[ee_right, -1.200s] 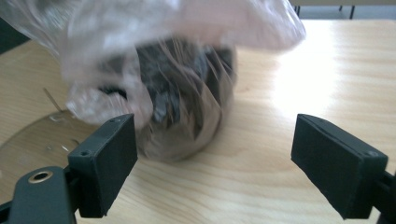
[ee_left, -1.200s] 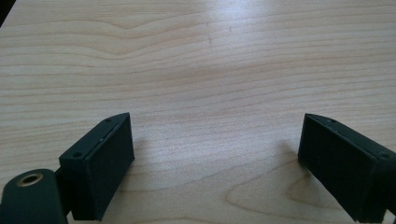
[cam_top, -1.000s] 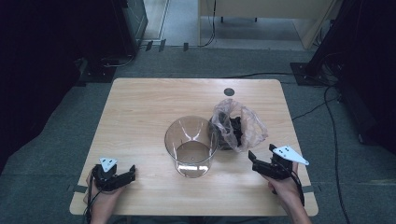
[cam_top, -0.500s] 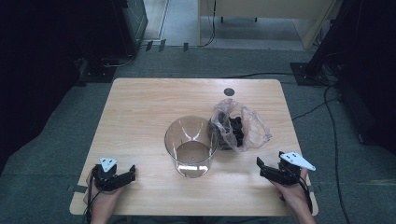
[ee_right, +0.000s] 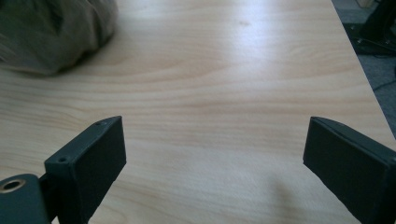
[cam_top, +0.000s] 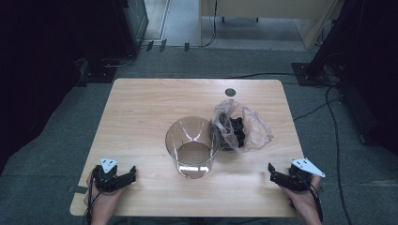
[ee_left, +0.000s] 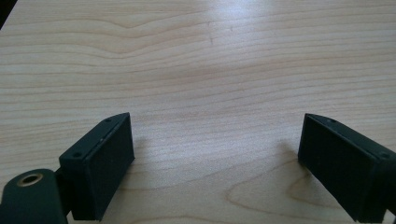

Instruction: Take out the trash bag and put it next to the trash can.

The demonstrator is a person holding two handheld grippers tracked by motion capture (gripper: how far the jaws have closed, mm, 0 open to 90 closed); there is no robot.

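Leftmost in the high view, the left gripper (cam_top: 127,176) rests low on the near-left part of the wooden table (cam_top: 141,112), held by a hand that comes in from the bottom edge, with a grey three-cornered plate on top of it. Its own view (ee_left: 212,158) shows the two black jaws spread wide, with bare wood grain between them and nothing gripped.

Near the middle of the table stands a clear glass cylinder (cam_top: 192,146), upright and open at the top; the wood shows through its base, and it looks empty as far as can be told. Just to its right, touching or very nearly touching its wall, lies a crumpled clear plastic bag (cam_top: 251,131) with its mouth open and dark pieces (cam_top: 237,131) heaped inside; what the pieces are is too small to tell. Beyond the bag, near the far edge, a small dark round hole or plug (cam_top: 230,92) sits in the tabletop.

Farther right, the right gripper (cam_top: 273,173) lies near the front-right corner, well apart from the bag, held in the person's other hand. Its own view (ee_right: 215,158) shows its jaws wide apart over bare wood, holding nothing, with the plastic bag (ee_right: 56,32) blurred at the upper left.
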